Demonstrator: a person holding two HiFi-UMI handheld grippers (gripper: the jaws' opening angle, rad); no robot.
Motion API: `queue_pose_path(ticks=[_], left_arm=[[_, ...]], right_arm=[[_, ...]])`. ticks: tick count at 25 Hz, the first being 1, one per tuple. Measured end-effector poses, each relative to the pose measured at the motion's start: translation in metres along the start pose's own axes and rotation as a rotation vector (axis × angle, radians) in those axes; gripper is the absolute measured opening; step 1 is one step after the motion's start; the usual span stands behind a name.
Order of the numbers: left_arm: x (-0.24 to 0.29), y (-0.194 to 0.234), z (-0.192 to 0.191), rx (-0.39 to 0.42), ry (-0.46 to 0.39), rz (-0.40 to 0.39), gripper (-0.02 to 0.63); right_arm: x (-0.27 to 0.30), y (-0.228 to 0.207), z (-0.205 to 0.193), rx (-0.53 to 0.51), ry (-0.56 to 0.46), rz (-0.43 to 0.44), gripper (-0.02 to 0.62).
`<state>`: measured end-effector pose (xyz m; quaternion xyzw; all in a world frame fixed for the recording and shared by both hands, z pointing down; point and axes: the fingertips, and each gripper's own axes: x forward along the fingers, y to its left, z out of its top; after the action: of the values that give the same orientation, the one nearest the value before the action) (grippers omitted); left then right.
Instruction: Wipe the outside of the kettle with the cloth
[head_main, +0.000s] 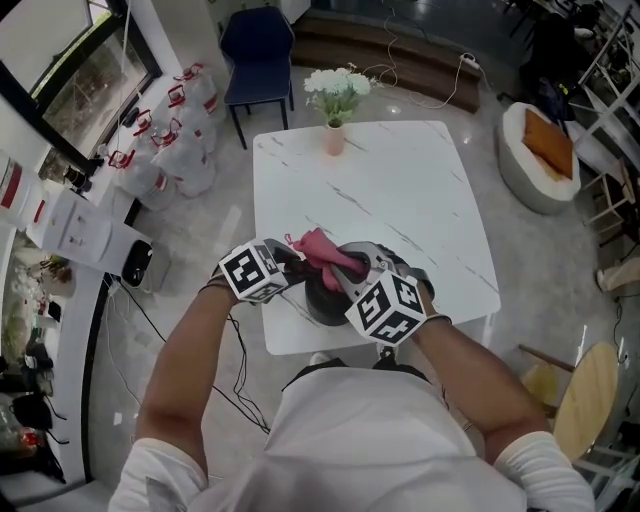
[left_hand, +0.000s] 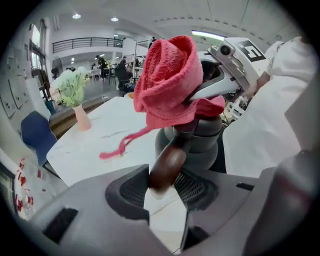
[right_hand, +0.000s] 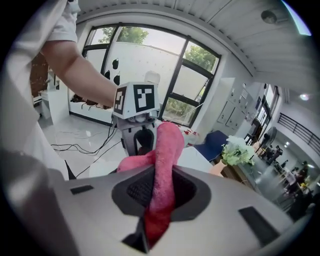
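Observation:
A dark grey kettle (head_main: 322, 300) stands at the near edge of the white marble table (head_main: 400, 190). My left gripper (head_main: 298, 270) is shut on the kettle's dark brown handle (left_hand: 165, 167), which sits between the pads in the left gripper view, with the grey kettle body (left_hand: 197, 142) just beyond. A pink cloth (head_main: 325, 250) is bunched on top of the kettle. My right gripper (head_main: 347, 268) is shut on that cloth (right_hand: 162, 165), which stands up between its jaws. In the left gripper view the cloth (left_hand: 170, 85) covers the kettle's top, and the right gripper (left_hand: 210, 90) reaches in from the right.
A pink vase of white flowers (head_main: 335, 120) stands at the table's far edge. A blue chair (head_main: 258, 50) is behind it, white bags (head_main: 170, 140) lie on the floor at left, a round white seat (head_main: 540, 150) is at right, and a wooden stool (head_main: 585, 395) is near right.

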<state>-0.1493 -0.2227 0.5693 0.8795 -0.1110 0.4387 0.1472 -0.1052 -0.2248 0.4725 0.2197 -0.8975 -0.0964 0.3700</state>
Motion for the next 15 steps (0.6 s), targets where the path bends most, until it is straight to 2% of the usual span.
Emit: queue_pose_path(ticks=[5,12,15], left_arm=[[0.003,-0.01,0.008,-0.119,-0.024,0.016,0.161],[0.007,-0.039,0.017,-0.144,-0.033,0.035,0.152],[0.009,-0.048,0.019,-0.181,-0.056,0.051,0.146]], right_arm=[[-0.009,-0.018,-0.02,0.04,0.003,-0.009,0.058],[-0.025,-0.02,-0.033,0.008,-0.055,-0.045,0.058],[-0.028,-0.021,-0.037,-0.007,-0.078,-0.058,0.057]])
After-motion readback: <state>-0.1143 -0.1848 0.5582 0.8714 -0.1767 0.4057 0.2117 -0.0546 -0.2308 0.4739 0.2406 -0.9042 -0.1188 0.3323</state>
